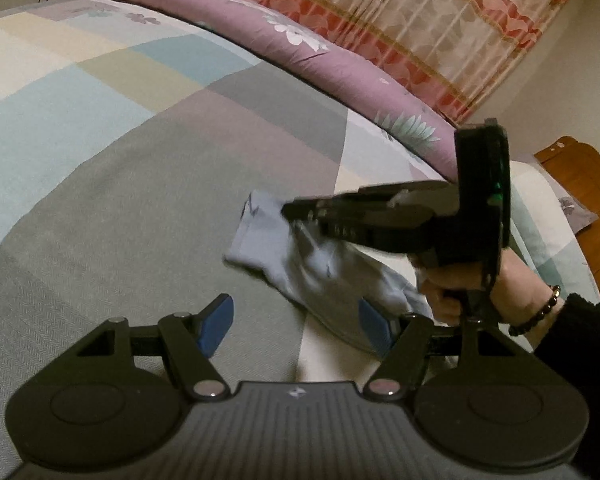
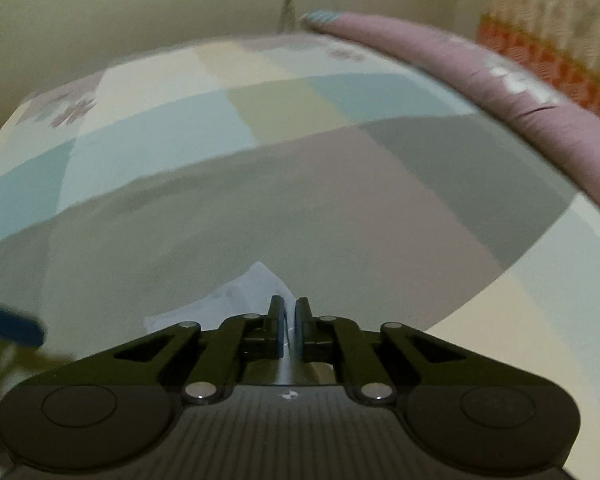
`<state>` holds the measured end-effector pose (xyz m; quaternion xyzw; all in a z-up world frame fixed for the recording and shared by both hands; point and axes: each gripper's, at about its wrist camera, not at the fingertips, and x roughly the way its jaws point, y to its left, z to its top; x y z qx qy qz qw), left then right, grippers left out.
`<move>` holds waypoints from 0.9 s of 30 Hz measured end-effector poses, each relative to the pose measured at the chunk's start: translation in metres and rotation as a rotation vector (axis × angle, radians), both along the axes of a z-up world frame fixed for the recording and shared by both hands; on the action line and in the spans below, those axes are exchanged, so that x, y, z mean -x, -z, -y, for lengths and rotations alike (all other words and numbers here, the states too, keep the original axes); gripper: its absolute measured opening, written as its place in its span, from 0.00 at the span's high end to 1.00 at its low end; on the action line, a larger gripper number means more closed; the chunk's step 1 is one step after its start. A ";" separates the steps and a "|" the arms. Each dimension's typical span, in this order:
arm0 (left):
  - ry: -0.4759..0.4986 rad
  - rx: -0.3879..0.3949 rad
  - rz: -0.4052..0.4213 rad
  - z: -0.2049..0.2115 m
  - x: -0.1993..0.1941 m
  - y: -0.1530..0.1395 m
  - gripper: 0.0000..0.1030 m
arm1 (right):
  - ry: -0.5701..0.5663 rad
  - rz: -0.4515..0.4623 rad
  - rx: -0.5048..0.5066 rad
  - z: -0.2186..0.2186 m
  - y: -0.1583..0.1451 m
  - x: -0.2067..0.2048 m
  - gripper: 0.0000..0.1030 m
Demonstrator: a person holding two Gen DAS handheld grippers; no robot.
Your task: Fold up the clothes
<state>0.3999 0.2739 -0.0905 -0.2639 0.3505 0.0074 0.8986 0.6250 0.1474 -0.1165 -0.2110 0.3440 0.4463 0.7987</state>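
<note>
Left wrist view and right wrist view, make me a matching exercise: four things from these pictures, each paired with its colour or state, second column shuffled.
1. left gripper
2. right gripper
3. garment
4. long pillow

a. purple with white flowers
b. jaws open, nothing between them
c. pale blue, lifted by one end
d. jaws shut on cloth

Pairs: 1-b, 2-d, 3-c, 4-a

Both wrist views angled down, close over the patchwork bedspread (image 1: 100,184); shared: its far edge, purple bolster (image 2: 500,92).
</note>
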 end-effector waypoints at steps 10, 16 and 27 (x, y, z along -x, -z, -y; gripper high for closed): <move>-0.011 0.006 0.024 -0.007 0.005 -0.007 0.33 | 0.284 0.085 -0.081 0.007 -0.029 -0.051 0.82; -0.010 0.008 0.030 -0.007 0.005 -0.010 0.33 | 0.104 0.029 0.025 -0.003 -0.017 -0.015 0.80; 0.004 0.007 0.040 -0.007 0.006 -0.012 0.31 | 0.122 0.053 0.173 -0.035 0.015 0.005 0.92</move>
